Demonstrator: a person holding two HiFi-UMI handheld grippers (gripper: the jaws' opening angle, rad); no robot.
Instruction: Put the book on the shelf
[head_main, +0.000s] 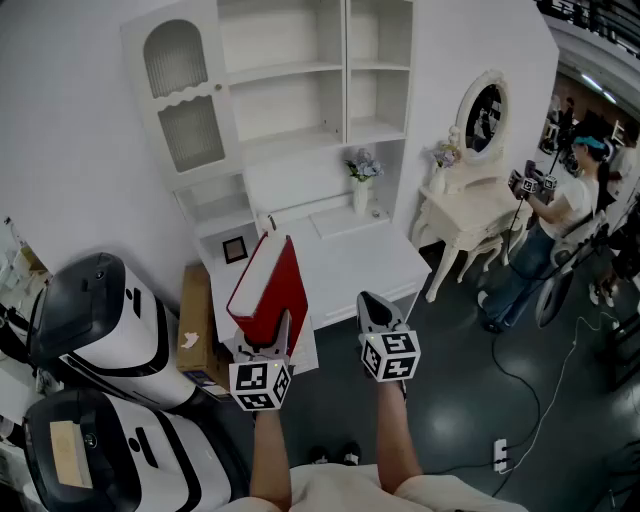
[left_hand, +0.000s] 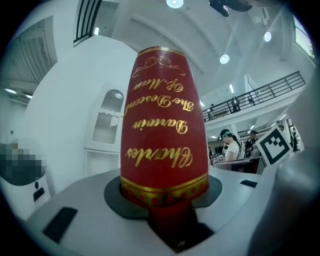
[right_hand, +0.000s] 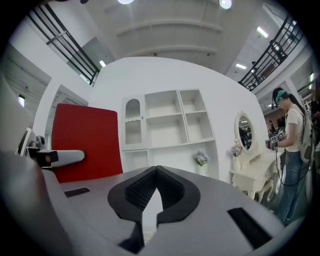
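Note:
A red book (head_main: 270, 288) with gold lettering on its spine (left_hand: 164, 125) stands upright in my left gripper (head_main: 266, 350), which is shut on its lower end. The jaws clamp the spine's bottom edge, seen close up in the left gripper view (left_hand: 166, 195). My right gripper (head_main: 377, 312) hovers just right of the book, shut and empty, its pads meeting at the tips (right_hand: 156, 171). From there the book's red cover (right_hand: 89, 141) shows at the left. The white shelf unit (head_main: 318, 95) rises behind a white desk (head_main: 345, 258), with open compartments (right_hand: 172, 120).
A vase of flowers (head_main: 361, 180) and a small picture frame (head_main: 235, 248) stand on the desk. Two white machines (head_main: 95, 325) and a cardboard box (head_main: 195, 325) are at the left. A dressing table with mirror (head_main: 478, 205) and a person (head_main: 555, 225) are at the right.

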